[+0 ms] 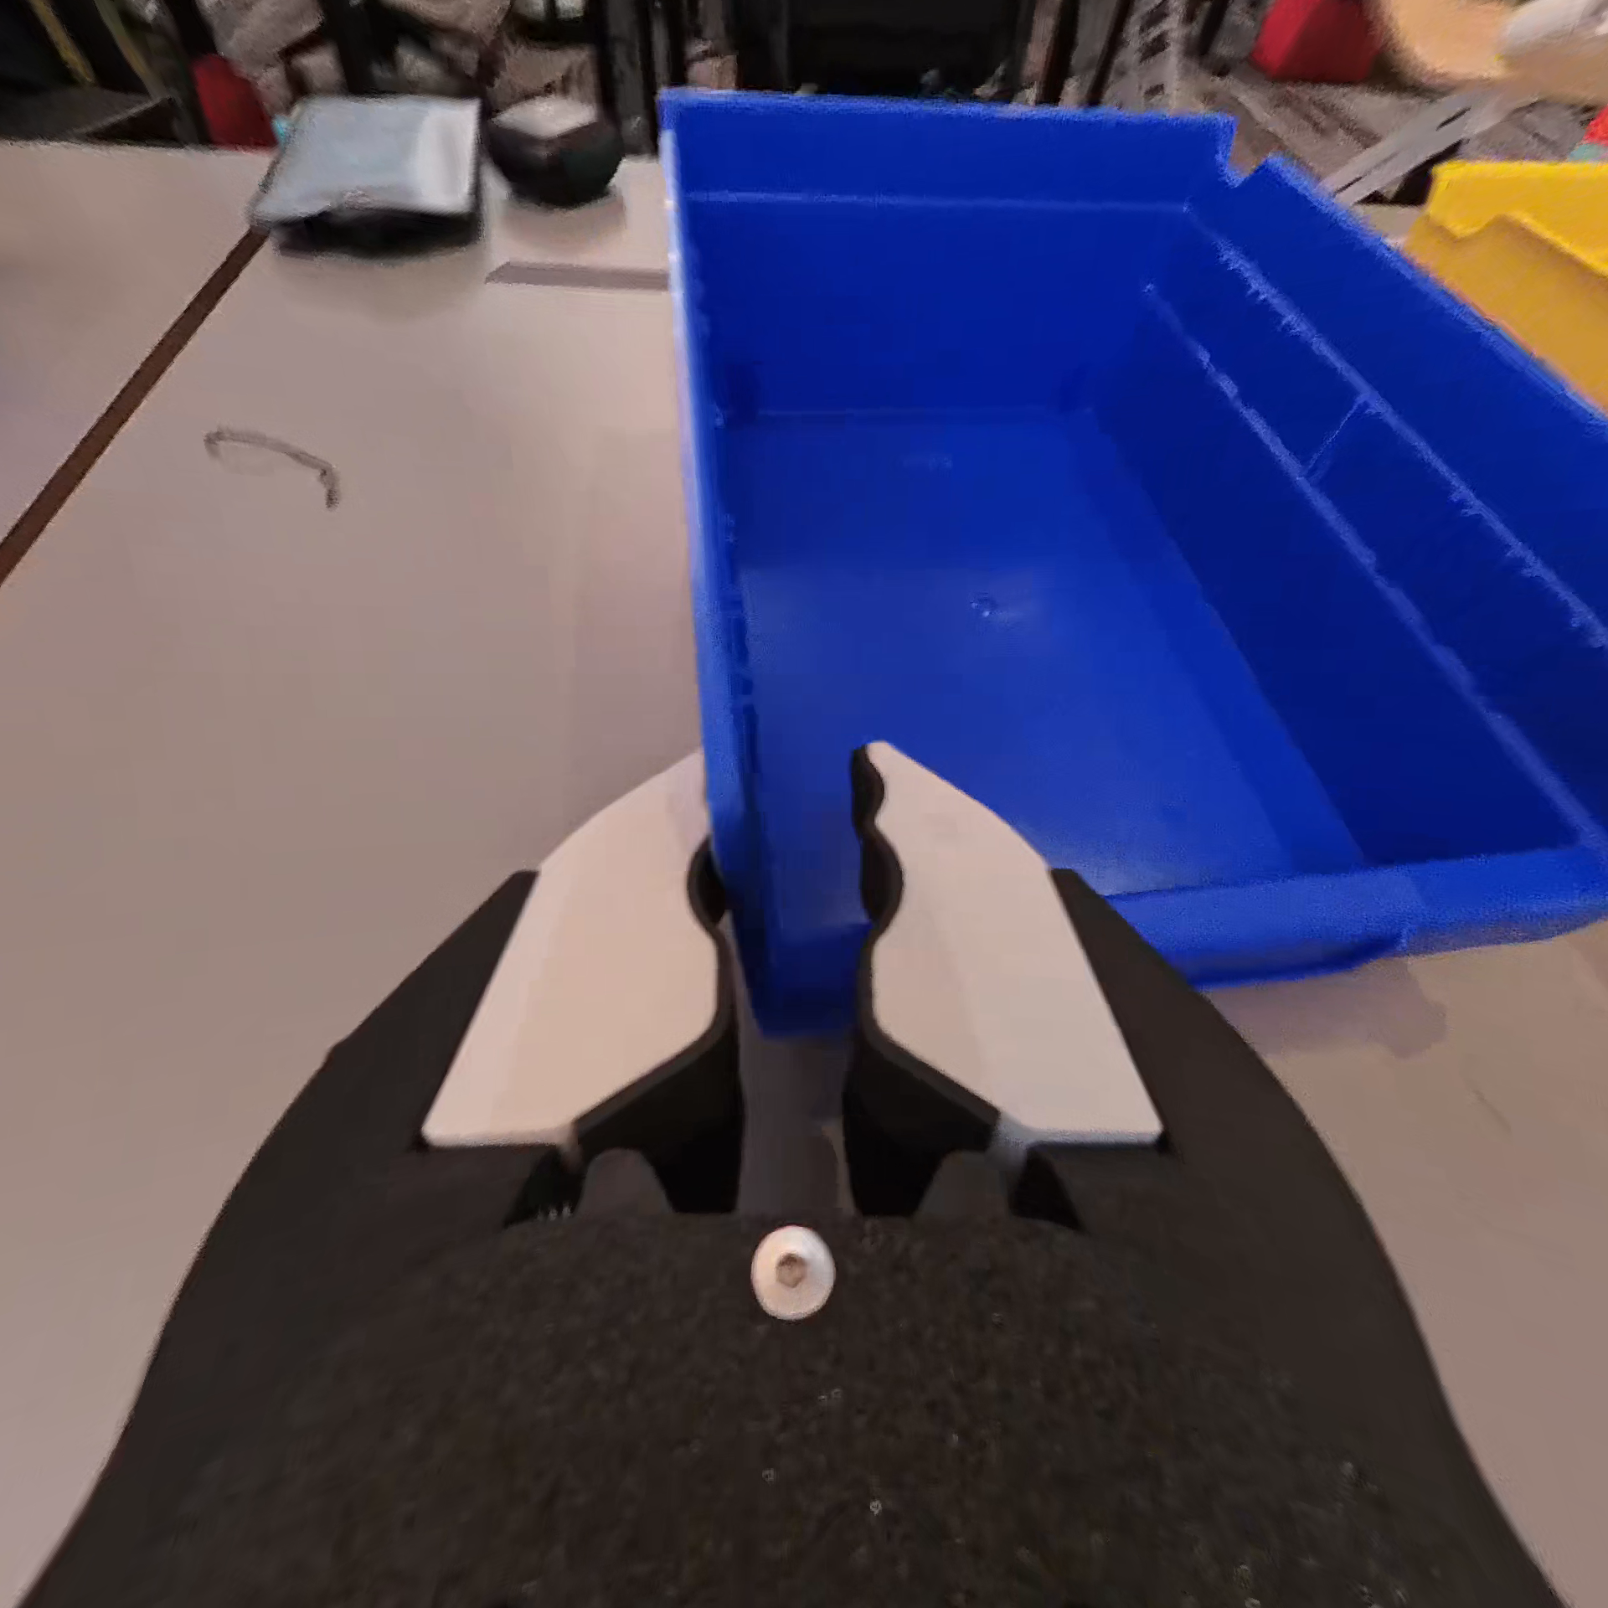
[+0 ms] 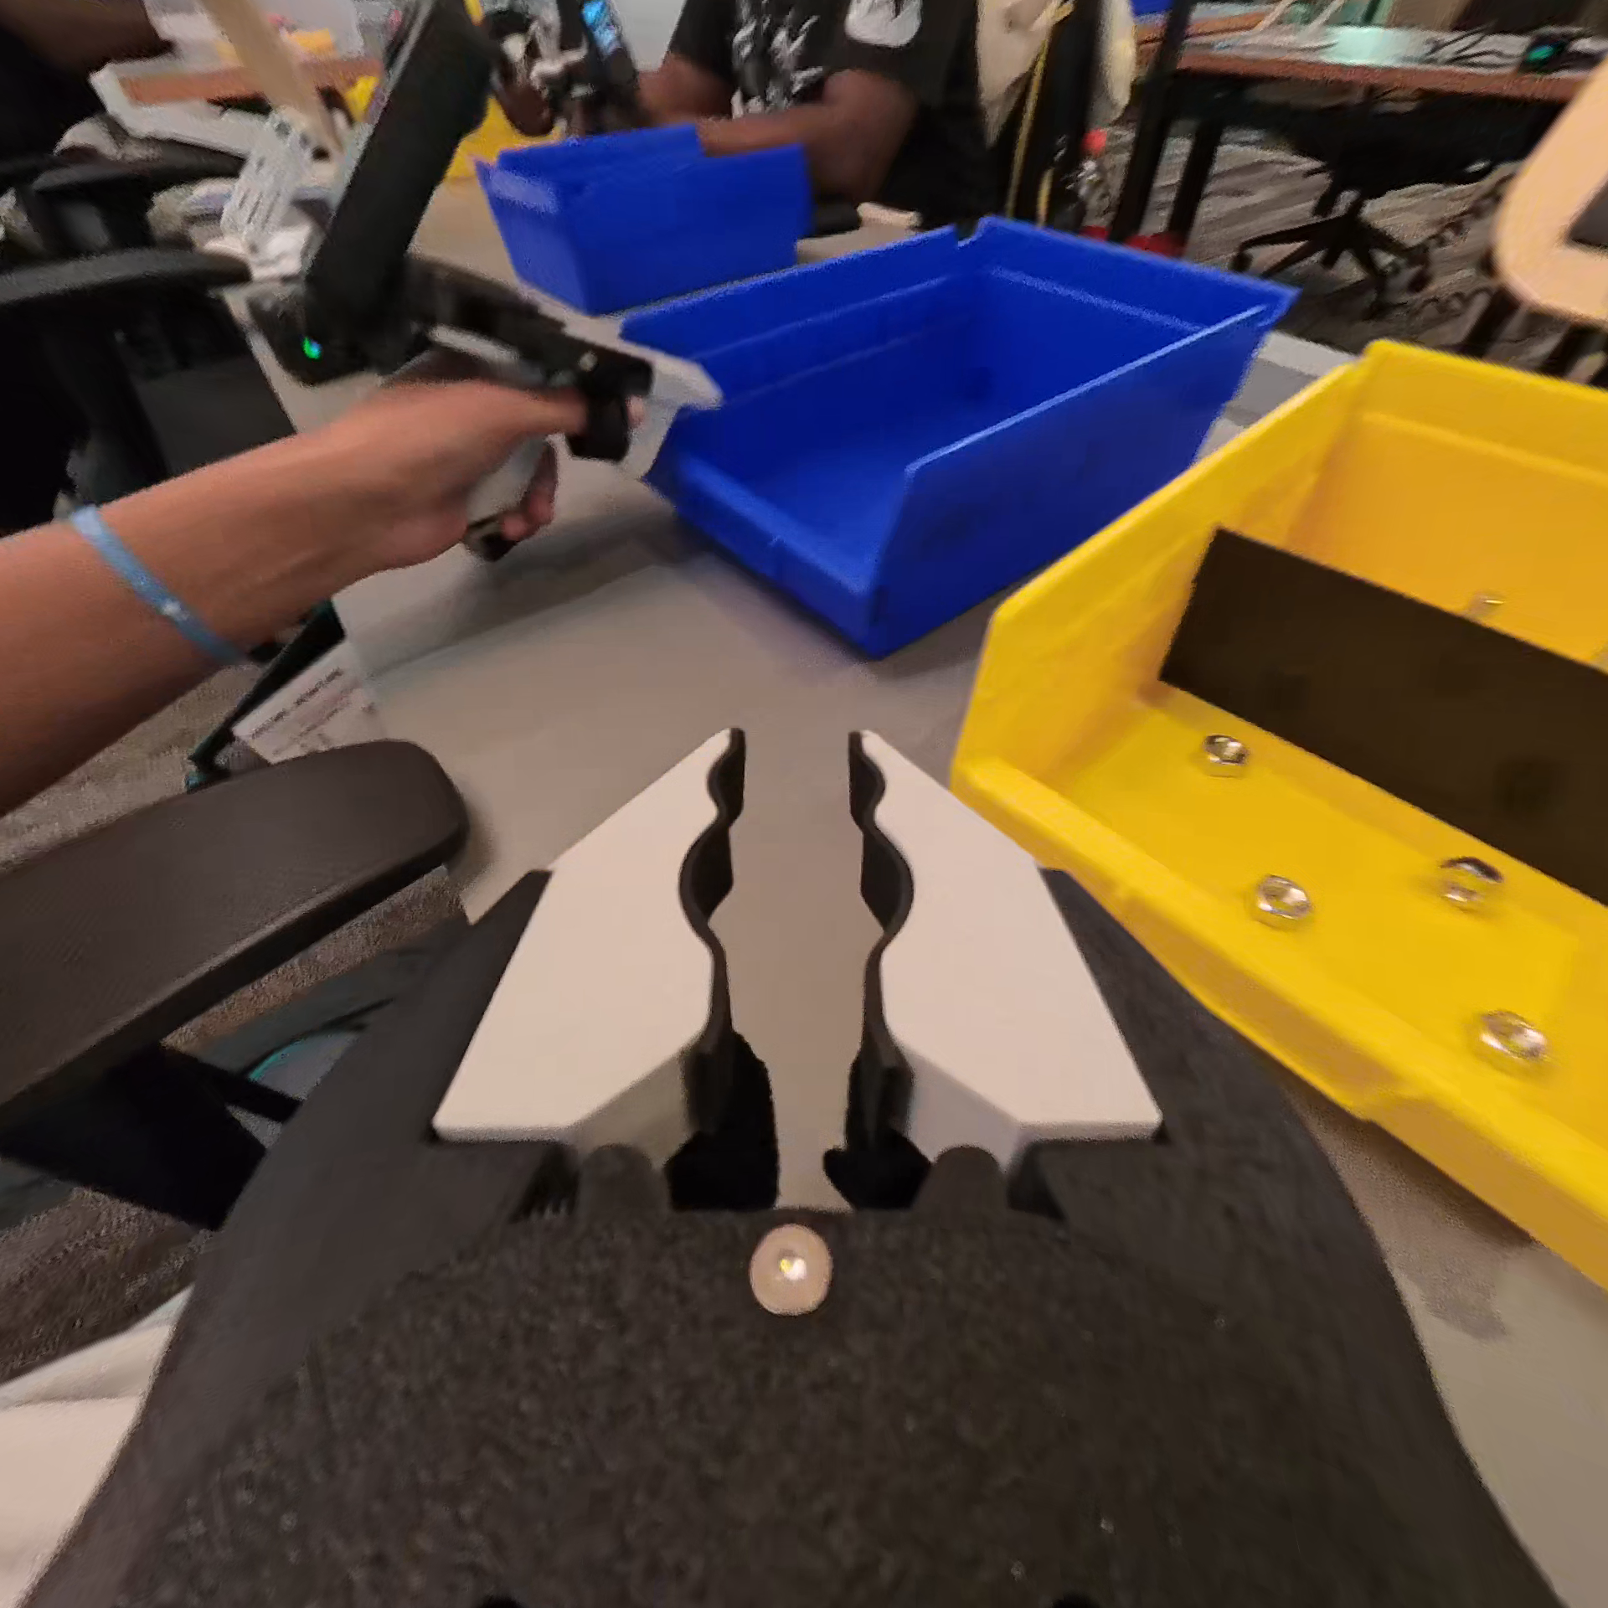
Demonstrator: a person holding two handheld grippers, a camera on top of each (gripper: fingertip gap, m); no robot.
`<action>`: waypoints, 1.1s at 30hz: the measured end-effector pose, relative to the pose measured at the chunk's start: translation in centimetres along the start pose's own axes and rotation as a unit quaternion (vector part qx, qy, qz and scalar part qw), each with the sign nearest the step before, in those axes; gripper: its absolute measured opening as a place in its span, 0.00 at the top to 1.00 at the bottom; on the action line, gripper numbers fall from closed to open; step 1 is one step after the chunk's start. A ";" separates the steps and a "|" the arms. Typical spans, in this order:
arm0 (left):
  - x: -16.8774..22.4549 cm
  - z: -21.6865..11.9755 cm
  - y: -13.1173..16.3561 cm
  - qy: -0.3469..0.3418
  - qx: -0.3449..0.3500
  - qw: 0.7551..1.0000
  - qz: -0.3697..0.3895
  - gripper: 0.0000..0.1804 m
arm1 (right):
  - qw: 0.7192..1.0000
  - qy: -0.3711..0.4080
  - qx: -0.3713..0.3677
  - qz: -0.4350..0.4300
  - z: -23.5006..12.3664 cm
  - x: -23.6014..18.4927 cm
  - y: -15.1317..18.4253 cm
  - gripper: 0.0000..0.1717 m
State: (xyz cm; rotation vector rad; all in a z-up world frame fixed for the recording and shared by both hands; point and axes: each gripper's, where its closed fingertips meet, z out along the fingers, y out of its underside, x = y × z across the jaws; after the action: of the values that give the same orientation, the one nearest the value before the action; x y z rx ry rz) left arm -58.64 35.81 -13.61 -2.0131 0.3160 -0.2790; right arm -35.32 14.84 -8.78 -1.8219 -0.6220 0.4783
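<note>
My left gripper [image 1: 783, 757] is open and straddles the left wall of an empty blue bin [image 1: 1044, 566] near its front corner. The left finger is outside the wall and the right finger [image 1: 940, 870] is inside, with a gap showing between its pad and the wall. In the right wrist view a hand [image 2: 418, 487] holds this gripper [image 2: 670, 391] at the corner of the same bin [image 2: 957, 418]. My right gripper [image 2: 796, 740] is open and empty above the grey table [image 2: 609, 661], just left of a yellow bin [image 2: 1088, 827].
The yellow bin holds several metal nuts [image 2: 1279, 901] and a black divider [image 2: 1392, 696]. A second blue bin [image 2: 644, 209] stands farther back. A black chair armrest [image 2: 217, 870] is at the table's near left edge. People sit behind the table. Dark objects [image 1: 374, 165] lie far left. The grippers' ends are close to 30 cm from one another.
</note>
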 end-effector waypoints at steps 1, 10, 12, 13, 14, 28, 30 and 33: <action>-0.1 0.3 -0.2 -0.005 0.002 1.000 0.000 0.90 | 1.000 -0.004 -0.007 -0.009 0.6 -0.6 0.4 0.86; 2.0 -5.4 3.1 -0.071 0.002 0.997 0.003 0.98 | 0.998 0.055 -0.018 -0.027 6.1 -2.1 0.6 0.80; 2.6 -7.6 4.2 -0.080 0.004 0.997 -0.004 0.98 | 0.996 0.091 -0.019 -0.015 7.3 -1.8 0.7 0.77; 2.9 -8.7 4.7 -0.086 0.003 0.996 -0.008 0.98 | 0.994 0.106 -0.020 -0.014 7.7 -1.7 0.8 0.76; 3.3 -9.8 5.3 -0.092 0.001 0.996 -0.012 0.98 | 0.992 0.120 -0.019 -0.017 8.1 -1.7 0.8 0.75; 5.1 -17.4 8.4 -0.134 0.022 0.991 -0.014 0.98 | 0.985 0.170 -0.040 -0.015 8.5 -1.5 0.8 0.97; 5.6 -18.0 7.3 -0.139 0.038 0.989 -0.011 0.98 | 0.985 0.167 -0.027 -0.019 8.2 -1.2 -0.3 0.97; 6.4 -19.0 3.8 -0.150 0.081 0.985 0.008 0.98 | 0.983 0.179 0.027 -0.037 6.5 -0.4 -4.0 0.97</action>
State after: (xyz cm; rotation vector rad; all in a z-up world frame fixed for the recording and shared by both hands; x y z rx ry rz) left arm -59.27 16.11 -8.25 -1.8570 0.1152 0.0119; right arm -40.20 20.39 -7.08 -1.7697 -0.4230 0.1103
